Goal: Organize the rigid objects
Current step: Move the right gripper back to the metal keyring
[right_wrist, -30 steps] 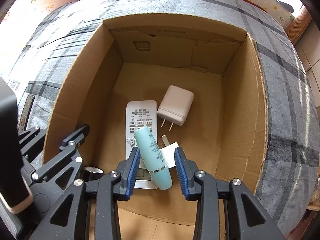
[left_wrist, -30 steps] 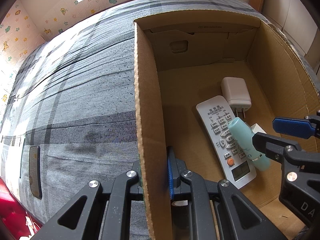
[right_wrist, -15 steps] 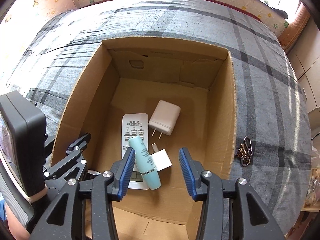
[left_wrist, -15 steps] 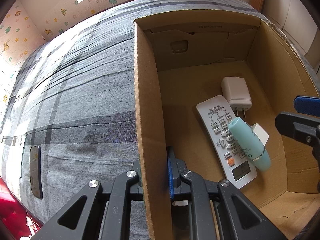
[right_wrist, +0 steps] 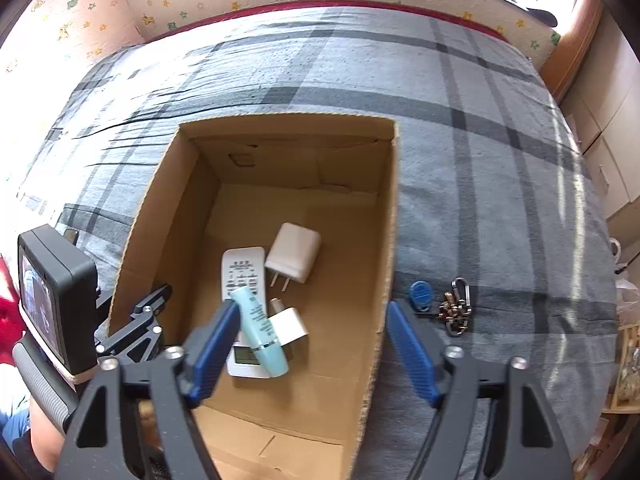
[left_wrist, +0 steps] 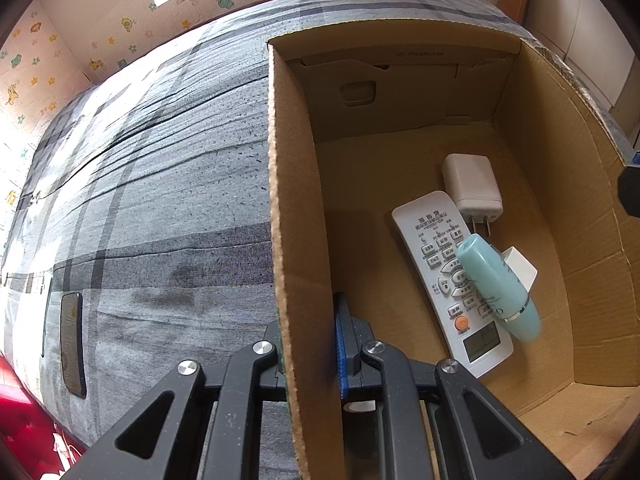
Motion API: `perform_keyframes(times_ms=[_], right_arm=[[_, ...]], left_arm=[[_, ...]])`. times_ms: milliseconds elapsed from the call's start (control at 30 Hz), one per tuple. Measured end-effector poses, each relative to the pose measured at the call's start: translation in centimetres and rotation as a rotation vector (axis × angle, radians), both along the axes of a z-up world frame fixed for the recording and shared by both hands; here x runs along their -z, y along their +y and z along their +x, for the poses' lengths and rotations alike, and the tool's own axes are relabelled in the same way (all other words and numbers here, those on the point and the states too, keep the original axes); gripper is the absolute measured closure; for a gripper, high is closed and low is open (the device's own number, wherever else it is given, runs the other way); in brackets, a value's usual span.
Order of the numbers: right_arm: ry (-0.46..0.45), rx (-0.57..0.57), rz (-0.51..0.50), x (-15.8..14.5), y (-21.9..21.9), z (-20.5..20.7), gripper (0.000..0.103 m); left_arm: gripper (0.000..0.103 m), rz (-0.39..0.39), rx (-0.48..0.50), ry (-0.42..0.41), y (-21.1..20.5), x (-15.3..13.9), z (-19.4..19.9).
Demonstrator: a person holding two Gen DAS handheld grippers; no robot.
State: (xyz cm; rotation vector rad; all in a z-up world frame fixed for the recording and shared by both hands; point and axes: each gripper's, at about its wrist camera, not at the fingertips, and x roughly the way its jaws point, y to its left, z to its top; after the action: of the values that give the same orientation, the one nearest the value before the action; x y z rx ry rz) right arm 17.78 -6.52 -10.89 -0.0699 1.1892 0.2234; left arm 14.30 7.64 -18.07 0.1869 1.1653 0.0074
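Right gripper (right_wrist: pixel 308 344) jaws just opened wide, nothing held; teal tube (right_wrist: pixel 260 330) released onto remote (right_wrist: pixel 244 276) below. Box wall (left_wrist: pixel 308 280) kept clamped by left gripper (left_wrist: pixel 310 344). Keys (right_wrist: pixel 454 308) likely next.

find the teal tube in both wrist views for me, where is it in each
Left wrist view: the teal tube is at lower right, lying slantwise across the white remote on the box floor.
Right wrist view: the tube is low and left of centre, just beside the left blue pad of the open right gripper.
Shared landmark: the white charger just beyond the remote.
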Motion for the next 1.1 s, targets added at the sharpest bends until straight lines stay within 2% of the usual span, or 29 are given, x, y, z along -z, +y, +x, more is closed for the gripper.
perform_keyframes(times_ms=[300,500,867,1100], right_arm=[[-0.048,0.028,0.021,-2.2,-2.6,0.2,0.001],[-0.068,0.070,-0.003,-2.3,-5.3,0.7,0.000],[-0.034,0.183,-0.030,0.4,-11.1,2.0,0.000],[0.008,0.231,-0.035,3.0,-13.1,2.7,0.000]], left_arm=[[0.089,-0.007,-0.001,0.001,-0.1,0.0,0.0],[0.089,-0.011,-0.002,0.002,0.0,0.0,0.0],[0.089,-0.002,0.000,0.000,-0.1,0.0,0.0],[0.089,-0.004,-0.001,0.000,-0.1,0.0,0.0]])
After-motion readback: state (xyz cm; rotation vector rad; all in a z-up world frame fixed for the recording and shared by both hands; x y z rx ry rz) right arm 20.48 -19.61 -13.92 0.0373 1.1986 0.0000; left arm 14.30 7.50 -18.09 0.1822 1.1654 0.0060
